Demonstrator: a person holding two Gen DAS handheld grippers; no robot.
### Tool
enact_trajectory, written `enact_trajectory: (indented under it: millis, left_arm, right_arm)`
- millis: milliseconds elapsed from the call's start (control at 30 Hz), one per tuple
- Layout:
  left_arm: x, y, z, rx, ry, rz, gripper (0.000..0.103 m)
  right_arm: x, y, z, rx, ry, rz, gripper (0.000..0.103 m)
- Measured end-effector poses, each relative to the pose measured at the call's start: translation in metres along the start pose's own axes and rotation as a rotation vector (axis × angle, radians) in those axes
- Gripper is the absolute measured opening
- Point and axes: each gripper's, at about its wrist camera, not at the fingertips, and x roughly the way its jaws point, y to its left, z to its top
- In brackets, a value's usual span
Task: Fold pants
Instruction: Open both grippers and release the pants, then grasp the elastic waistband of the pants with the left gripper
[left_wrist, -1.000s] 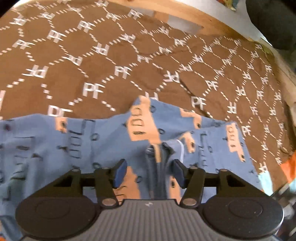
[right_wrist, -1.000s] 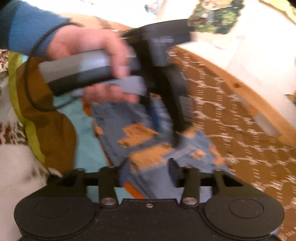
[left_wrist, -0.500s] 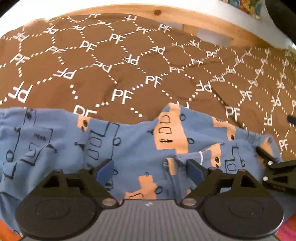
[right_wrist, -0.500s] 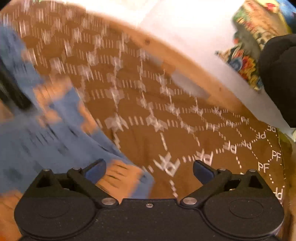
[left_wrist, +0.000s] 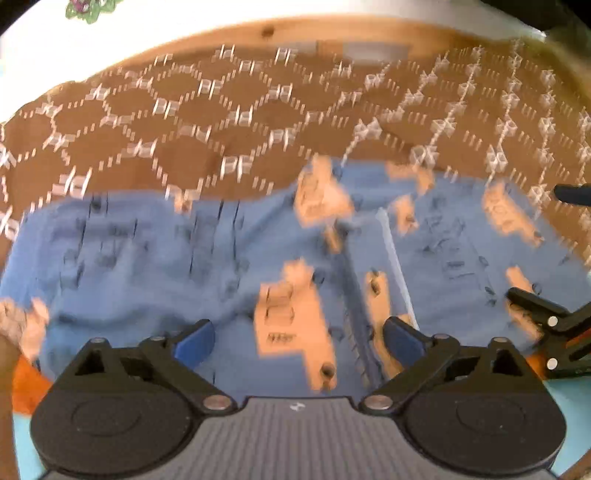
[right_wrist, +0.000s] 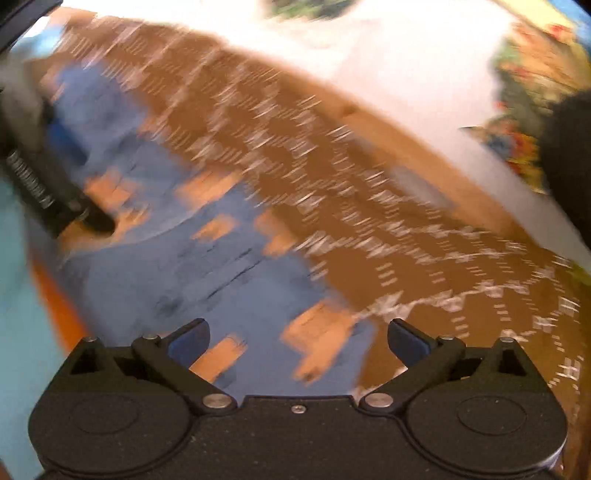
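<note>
A: Where are the pants (left_wrist: 177, 266) relative to the claws?

B: Spread flat on the brown cover (left_wrist: 192, 122), right under both. The left claw (left_wrist: 297, 339) hangs over the middle of them, jaws wide apart and holding nothing, with a seam running up between its fingers. The right claw (right_wrist: 297, 338) is over the pants' edge, jaws equally wide and empty: its left finger is above blue cloth, its right finger above the cover.

A: Anything hard to make out?

B: Plenty. Both views are smeared, the right one badly. The orange prints on the pants are only blobs. In the left view the right claw shows as black tips at the right edge, cut off by the frame. Whether either claw touches the cloth, I cannot tell.

A: And the surroundings?

B: The cover bears a white lattice pattern. A wooden rail (left_wrist: 280, 31) runs along its far side, with a white wall (right_wrist: 406, 66) beyond. Turquoise and orange cloth shows at the near edges.
</note>
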Motion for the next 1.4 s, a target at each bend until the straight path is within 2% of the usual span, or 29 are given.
enact_trajectory:
  millis: [133, 200, 300, 367, 467, 533, 633, 733, 767, 900, 1000, 1033, 1067, 1133, 1200, 1267, 1400]
  left_arm:
    - [-0.015, 0.015, -0.002, -0.077, -0.010, -0.047, 0.101]
    - [-0.032, 0.027, -0.005, -0.101, -0.044, -0.034, 0.101]
    - [-0.060, 0.052, -0.016, -0.156, -0.134, 0.049, 0.097]
    - [-0.073, 0.073, -0.021, -0.221, -0.159, 0.141, 0.084]
    - [-0.082, 0.104, -0.025, -0.328, -0.195, 0.233, 0.080]
    - [-0.081, 0.124, -0.021, -0.391, -0.197, 0.253, 0.075]
    - [-0.074, 0.135, -0.014, -0.421, -0.199, 0.221, 0.071]
    - [-0.068, 0.132, -0.005, -0.394, -0.199, 0.218, 0.040]
    - [-0.066, 0.128, -0.002, -0.382, -0.203, 0.247, 0.039]
    - [-0.066, 0.110, -0.002, -0.296, -0.242, 0.268, 0.037]
    - [-0.064, 0.097, -0.004, -0.208, -0.233, 0.309, 0.038]
    - [-0.061, 0.097, -0.003, -0.205, -0.221, 0.325, 0.041]
    - [-0.059, 0.099, -0.003, -0.222, -0.209, 0.331, 0.051]
    - [-0.059, 0.107, -0.004, -0.289, -0.190, 0.330, 0.066]
    - [-0.056, 0.118, -0.005, -0.337, -0.182, 0.292, 0.070]
    - [-0.054, 0.123, -0.006, -0.342, -0.191, 0.258, 0.073]
    - [-0.051, 0.130, -0.005, -0.378, -0.194, 0.204, 0.073]
  right_arm:
    - [-0.006, -0.005, 0.001, 0.033, -0.025, -0.008, 0.102]
    - [-0.014, -0.005, 0.003, 0.044, -0.061, -0.015, 0.102]
    - [-0.018, 0.003, 0.005, 0.035, -0.101, 0.018, 0.102]
    - [-0.022, 0.012, 0.008, 0.009, -0.127, 0.027, 0.102]
    - [-0.027, 0.018, 0.017, 0.000, -0.179, 0.041, 0.102]
    - [-0.030, 0.018, 0.022, 0.024, -0.209, 0.054, 0.102]
    - [-0.026, 0.023, 0.026, 0.025, -0.205, 0.075, 0.102]
    - [-0.023, 0.030, 0.023, -0.001, -0.180, 0.081, 0.102]
    - [-0.023, 0.030, 0.022, 0.000, -0.178, 0.082, 0.102]
    - [-0.023, 0.029, 0.021, 0.013, -0.173, 0.085, 0.102]
    - [-0.023, 0.029, 0.020, 0.015, -0.168, 0.087, 0.102]
    - [-0.023, 0.030, 0.020, 0.013, -0.168, 0.086, 0.102]
    - [-0.023, 0.030, 0.020, 0.013, -0.168, 0.087, 0.102]
    - [-0.023, 0.030, 0.020, 0.014, -0.167, 0.088, 0.102]
    - [-0.023, 0.029, 0.020, 0.016, -0.166, 0.090, 0.102]
    - [-0.022, 0.029, 0.020, 0.016, -0.164, 0.091, 0.102]
    - [-0.022, 0.029, 0.019, 0.020, -0.161, 0.094, 0.102]
